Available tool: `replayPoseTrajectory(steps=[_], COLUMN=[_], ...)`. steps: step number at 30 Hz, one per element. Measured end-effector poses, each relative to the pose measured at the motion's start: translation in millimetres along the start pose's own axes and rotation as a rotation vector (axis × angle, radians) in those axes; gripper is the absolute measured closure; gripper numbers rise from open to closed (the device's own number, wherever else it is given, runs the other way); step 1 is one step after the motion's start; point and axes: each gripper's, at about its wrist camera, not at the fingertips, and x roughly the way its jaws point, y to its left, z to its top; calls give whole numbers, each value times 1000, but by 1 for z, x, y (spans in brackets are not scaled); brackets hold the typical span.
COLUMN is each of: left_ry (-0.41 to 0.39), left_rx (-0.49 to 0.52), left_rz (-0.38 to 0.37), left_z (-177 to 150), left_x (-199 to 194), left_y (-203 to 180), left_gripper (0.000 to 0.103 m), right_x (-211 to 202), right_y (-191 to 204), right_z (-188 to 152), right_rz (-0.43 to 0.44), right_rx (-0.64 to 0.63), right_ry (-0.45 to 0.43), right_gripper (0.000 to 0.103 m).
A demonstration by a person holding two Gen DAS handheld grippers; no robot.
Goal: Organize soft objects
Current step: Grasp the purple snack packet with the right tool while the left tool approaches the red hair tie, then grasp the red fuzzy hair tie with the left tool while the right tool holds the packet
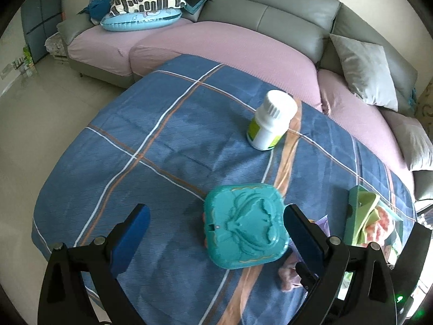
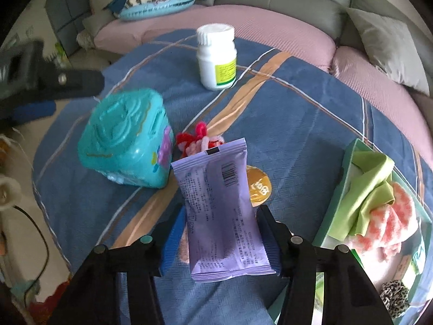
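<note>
- To the right of the right gripper [image 2: 220,239], a shallow green-rimmed tray [image 2: 349,157] lies on the blue plaid cloth [image 2: 311,124]. It holds a crumpled green cloth [image 2: 365,189], a pink-and-white fuzzy item [image 2: 389,224] and, at its near corner, a leopard-print scrunchie [image 2: 395,298].
- Ahead and left of the right gripper sits a closed teal plastic case [image 2: 124,138]; what is inside cannot be seen.
- Farther ahead stands a capped white bottle [image 2: 217,57].
- The right gripper's jaws are partly closed, clamped on a purple sealed packet [image 2: 222,214] standing upright between the blue pads.
- Just beyond the packet lie a red-and-pink yarn piece [image 2: 194,140] and a gold round item [image 2: 259,187].
- The left gripper [image 1: 216,238] stands wide apart, holding nothing; the teal case lies between its fingers, close to the right pad [image 1: 303,241].
</note>
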Motion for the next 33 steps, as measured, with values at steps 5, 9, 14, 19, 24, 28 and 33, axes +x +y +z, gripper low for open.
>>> replayPoseTrajectory(steps=[5, 9, 14, 19, 24, 28, 33], left_ry=[10, 10, 20, 30, 61, 129, 277], left_rx=[3, 20, 41, 84, 160, 209, 337], left_rz=[-26, -51, -56, -91, -130, -195, -180], left_z=[0, 0, -1, -2, -2, 3, 11], left_x=[1, 0, 3, 4, 11, 23, 48], left_y=[-8, -15, -25, -43, -70, -91, -120], left_gripper=[4, 4, 4, 4, 4, 4, 9], right_x=[-15, -26, -41, -53, -67, -73, -77], right_y=[-13, -28, -59, -92, -122, -143, -162], right_z=[3, 3, -5, -15, -26, -34, -44], right_rz=[40, 33, 0, -46, -73, -75, -67], right_rx=[55, 99, 186, 275, 349, 406, 465], right_ry=[-42, -73, -108, -129, -149, -161, -166], right_gripper=[46, 46, 46, 46, 46, 46, 46])
